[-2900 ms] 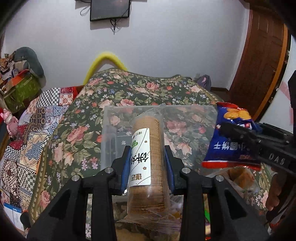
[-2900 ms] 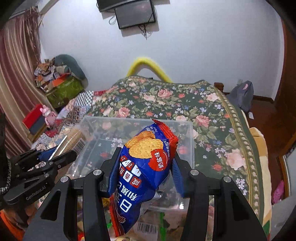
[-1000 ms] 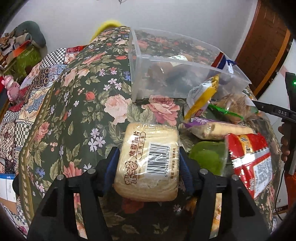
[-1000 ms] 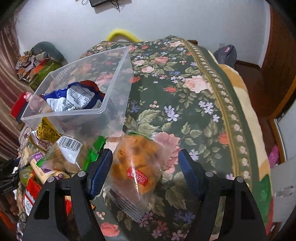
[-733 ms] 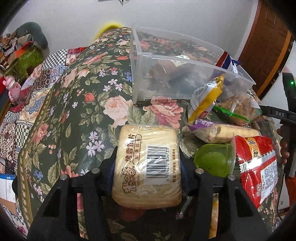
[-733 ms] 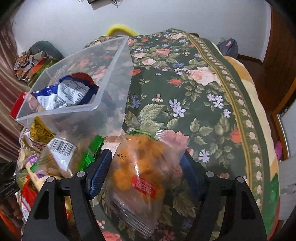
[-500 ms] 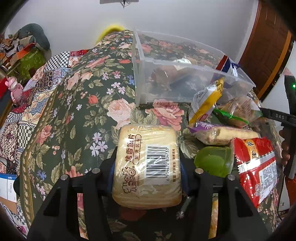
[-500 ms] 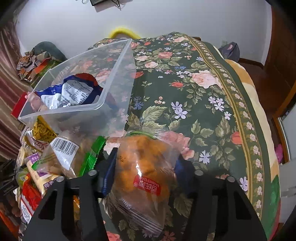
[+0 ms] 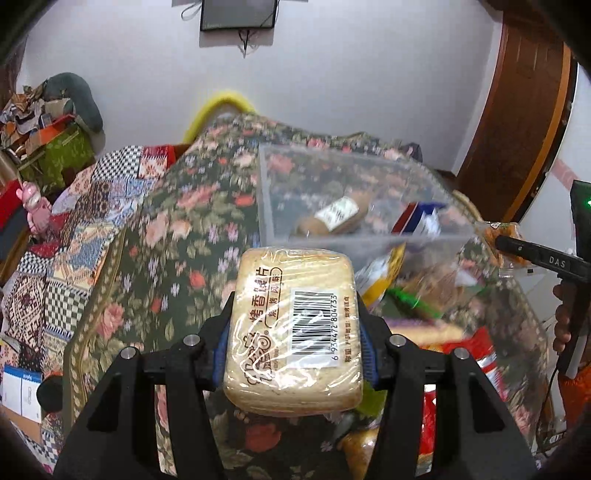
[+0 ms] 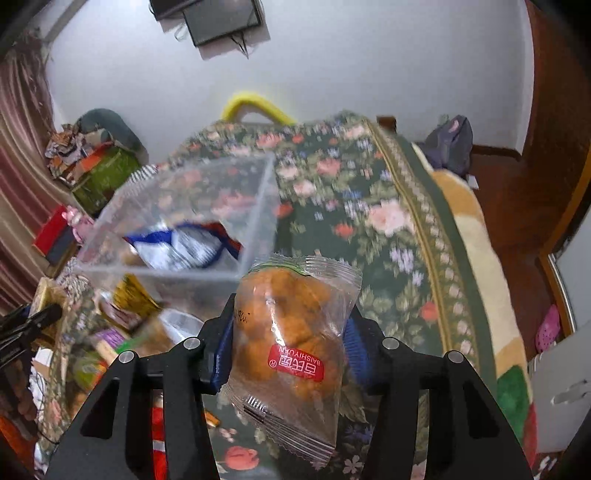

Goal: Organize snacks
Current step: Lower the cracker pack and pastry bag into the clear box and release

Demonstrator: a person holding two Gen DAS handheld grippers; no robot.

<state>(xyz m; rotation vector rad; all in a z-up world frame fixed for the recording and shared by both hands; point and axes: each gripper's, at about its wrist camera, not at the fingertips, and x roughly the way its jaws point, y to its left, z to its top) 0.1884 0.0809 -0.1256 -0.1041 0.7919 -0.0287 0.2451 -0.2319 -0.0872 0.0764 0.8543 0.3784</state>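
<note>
Above the flowered bedspread point(image 9: 155, 236), the left tool point(image 9: 293, 332) grips a clear-wrapped tan biscuit block point(image 9: 293, 328), the right tool point(image 10: 288, 343) a clear pastry packet point(image 10: 291, 332); the clear plastic bin point(image 9: 354, 192) lies just ahead of both.

I read this as a home bedroom: a bed under a floral bedspread point(image 10: 369, 206), a wall-mounted screen point(image 9: 238, 14), a wooden door point(image 9: 517, 122), and piled clothes point(image 10: 92, 147) beside a curtain point(image 10: 22, 177) (left edge, striped).
</note>
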